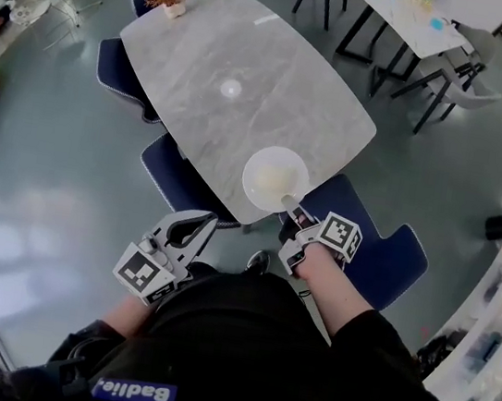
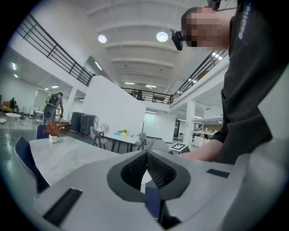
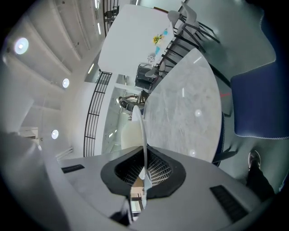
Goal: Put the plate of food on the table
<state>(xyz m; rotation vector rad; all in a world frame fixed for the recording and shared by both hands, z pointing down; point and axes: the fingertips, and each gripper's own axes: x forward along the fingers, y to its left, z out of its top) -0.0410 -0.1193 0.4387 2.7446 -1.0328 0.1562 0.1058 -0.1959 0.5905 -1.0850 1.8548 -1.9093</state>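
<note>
Hanging nearest the body, left gripper (image 1: pixel 200 227), jaws pressed together on nothing. Just ahead, right gripper (image 1: pixel 292 212) pinches the near rim of the white plate (image 1: pixel 272 172), pale food on it. Plate sits over the near corner of the grey marble table (image 1: pixel 255 51); contact unclear. Blue chair (image 1: pixel 383 252) just beside.

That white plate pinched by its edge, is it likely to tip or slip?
Probably stiff: the plate looks flat though the right gripper holds only its rim. Held one-sided, it could tilt or slip; it looks smooth.
</note>
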